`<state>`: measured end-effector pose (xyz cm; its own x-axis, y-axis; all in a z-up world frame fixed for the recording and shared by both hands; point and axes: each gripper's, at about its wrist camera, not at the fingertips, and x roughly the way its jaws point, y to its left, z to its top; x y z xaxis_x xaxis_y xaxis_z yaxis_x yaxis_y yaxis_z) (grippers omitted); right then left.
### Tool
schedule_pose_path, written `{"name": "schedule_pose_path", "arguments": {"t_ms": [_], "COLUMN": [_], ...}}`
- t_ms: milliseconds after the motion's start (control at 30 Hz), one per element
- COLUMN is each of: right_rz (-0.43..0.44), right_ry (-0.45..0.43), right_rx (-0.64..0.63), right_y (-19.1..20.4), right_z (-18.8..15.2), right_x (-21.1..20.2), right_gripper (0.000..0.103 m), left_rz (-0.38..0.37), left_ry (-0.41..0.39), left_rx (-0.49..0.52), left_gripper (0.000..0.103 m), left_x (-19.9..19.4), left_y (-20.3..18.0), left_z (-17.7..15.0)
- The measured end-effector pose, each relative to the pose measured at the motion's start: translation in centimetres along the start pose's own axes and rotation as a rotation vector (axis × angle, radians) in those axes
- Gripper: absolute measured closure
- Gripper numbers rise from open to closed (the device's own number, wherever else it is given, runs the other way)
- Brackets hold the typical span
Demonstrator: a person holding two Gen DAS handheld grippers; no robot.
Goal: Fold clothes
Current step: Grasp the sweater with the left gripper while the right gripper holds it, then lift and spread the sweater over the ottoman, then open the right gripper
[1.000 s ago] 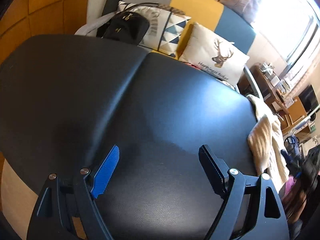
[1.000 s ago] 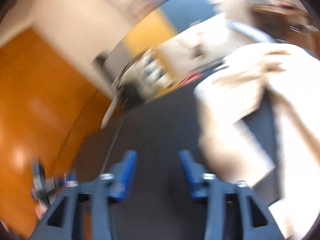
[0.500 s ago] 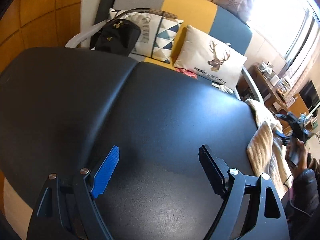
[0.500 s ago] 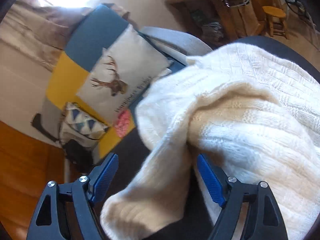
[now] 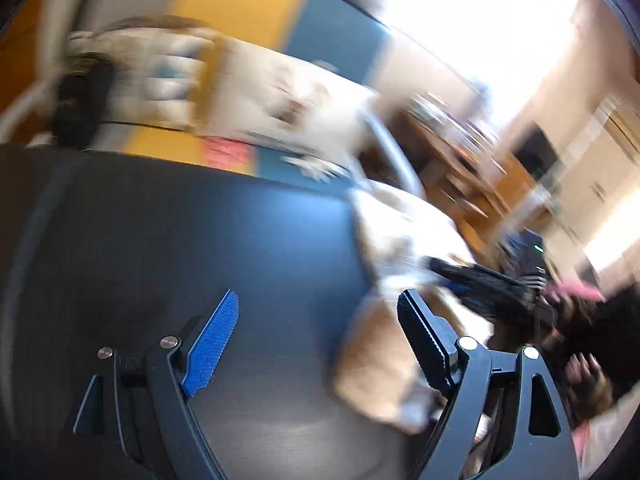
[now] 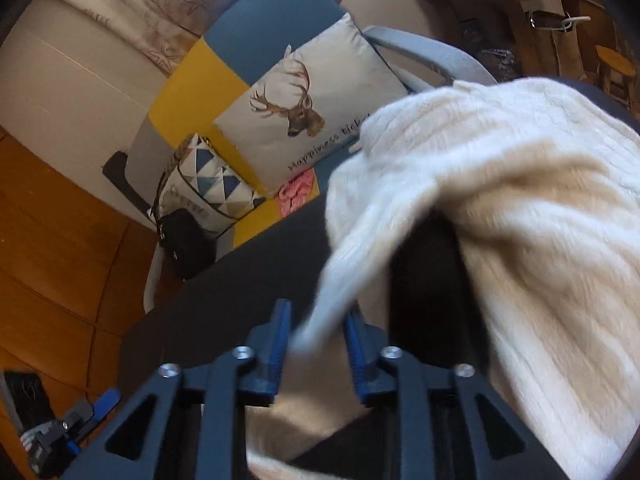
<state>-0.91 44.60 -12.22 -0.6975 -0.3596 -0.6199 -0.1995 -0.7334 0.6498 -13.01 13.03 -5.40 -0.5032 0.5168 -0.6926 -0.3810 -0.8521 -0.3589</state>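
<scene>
Right gripper [image 6: 316,344]: fingers drawn close, pinching a fold of the cream knit sweater [image 6: 520,216] — cloth rises from between the pads and drapes ahead and to the right of them. Left gripper [image 5: 316,340]: fingers spread wide, nothing held; the sweater's near edge [image 5: 380,360] lies just beside its right finger on the black padded table [image 5: 180,220]. View blurred, detail limited. Beyond the fingers, a deer cushion [image 6: 304,112] on a sofa. Judgement: the garment is bunched, not folded — keep the pinch firm and bring the free fingers onto a second edge for even tension.
</scene>
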Motion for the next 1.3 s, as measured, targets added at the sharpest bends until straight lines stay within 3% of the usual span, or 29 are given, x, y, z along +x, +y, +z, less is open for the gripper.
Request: {"name": "schedule_pose_path", "arguments": {"t_ms": [100, 200, 367, 600, 633, 667, 700, 733, 767, 867, 1000, 1100, 1167, 1300], "right_rz": [0.024, 0.006, -0.046, -0.124, -0.131, -0.124, -0.12, -0.12, -0.121, -0.136, -0.144, -0.164, -0.195, -0.239], "right_ry": [-0.018, -0.031, -0.051, -0.043, -0.041, -0.044, -0.05, -0.061, -0.071, -0.085, -0.095, -0.091, -0.072, -0.059], "right_rx": [0.032, 0.031, 0.01, 0.035, 0.043, 0.054, 0.062, 0.063, 0.063, 0.053, 0.045, 0.025, 0.006, -0.02], "right_y": [-1.4, -1.9, -2.6, -5.9, -6.3, -6.7, -6.9, -6.8, -6.7, -6.3, -6.7, -6.9, -6.8, -5.6], "right_z": [1.0, 0.2, -1.4, -4.6, -4.8, -4.9, -5.0, -5.1, -5.1, -4.9, -4.4, -4.0, -3.7, -3.5], "right_x": [-0.3, -0.1, 0.8, 1.6, 1.8, 1.8, 1.7, 1.5, 1.3, 1.0, 1.3, 1.2, 0.8, -0.9], "right_gripper": [0.074, 0.074, 0.073, 0.073, 0.073, 0.073, 0.073, 0.073, 0.073, 0.073, 0.073, 0.073, 0.073, 0.073], "left_rz": [0.047, 0.106, 0.053, -0.102, -0.138, -0.156, -0.171, -0.186, -0.187, -0.171, -0.074, -0.017, 0.0, 0.017], "left_ry": [0.017, 0.044, 0.227, 0.351, 0.369, 0.393, 0.417, 0.44, 0.434, 0.372, 0.258, 0.183, 0.115, -0.125], "left_rx": [0.256, 0.404, 0.403, 0.482, 0.467, 0.449, 0.43, 0.41, 0.403, 0.385, 0.407, 0.322, 0.269, 0.276], "left_gripper": [0.018, 0.018, 0.018, 0.019, 0.028, 0.065, 0.083, 0.088, 0.093, 0.095, 0.096, 0.096, 0.097, 0.097], "left_x": [3.8, 7.5, 13.3, 15.8, 16.4, 17.0, 17.6, 18.2, 18.2, 17.2, 14.0, 11.3, 7.8, -5.9], "left_y": [-4.6, -6.6, -5.2, -7.1, -7.2, -7.3, -7.4, -7.5, -7.6, -7.9, -8.3, -6.8, -5.4, -4.1], "left_z": [0.3, 0.8, 1.9, 0.3, 0.1, -0.1, -0.3, -0.5, -0.9, -2.1, -2.9, -1.9, -0.2, 4.6]}}
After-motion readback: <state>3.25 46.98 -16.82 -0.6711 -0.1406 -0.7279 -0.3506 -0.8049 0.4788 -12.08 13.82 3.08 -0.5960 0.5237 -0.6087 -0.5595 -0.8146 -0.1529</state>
